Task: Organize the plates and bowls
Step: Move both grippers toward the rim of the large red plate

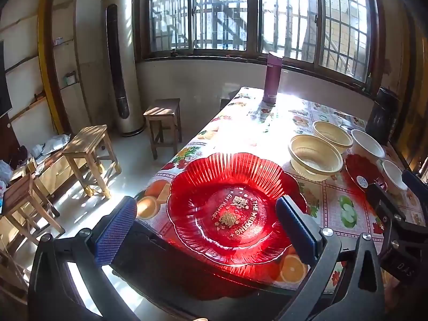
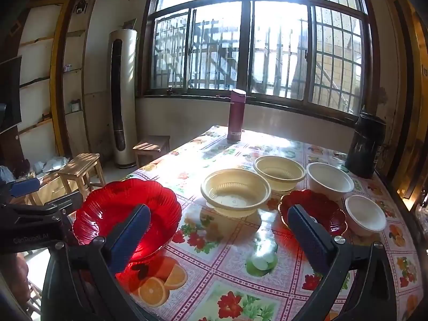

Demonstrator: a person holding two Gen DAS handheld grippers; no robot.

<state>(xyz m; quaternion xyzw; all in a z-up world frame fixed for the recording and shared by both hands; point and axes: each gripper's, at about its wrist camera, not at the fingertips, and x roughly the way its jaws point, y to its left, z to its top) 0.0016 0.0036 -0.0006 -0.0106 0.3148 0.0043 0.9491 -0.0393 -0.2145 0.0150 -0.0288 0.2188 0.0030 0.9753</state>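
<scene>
- A table [image 2: 235, 275] with a fruit-and-flower cloth runs toward a barred window [image 2: 256, 45]; its left edge drops to open floor with wooden stools [image 1: 88, 155].
- The left gripper [image 1: 206, 222] hangs with jaws wide apart over the table's near left corner, holding nothing.
- Below it a large red plate [image 1: 230, 206] lies at that corner, its rim close to the edge.
- The right gripper [image 2: 216, 230] is also spread wide and empty, over bare cloth in the near middle.
- Two cream bowls [image 2: 235, 192] sit side by side mid-table, both empty.
- A small red plate [image 2: 315, 206] lies just right of them, empty.
- Two white bowls [image 2: 329, 179] stand by the right edge, one behind the small plate, one beside it.
- A purple flask [image 2: 236, 115] stands upright at the far end; a dark jug [image 2: 366, 144] is at the far right corner.
</scene>
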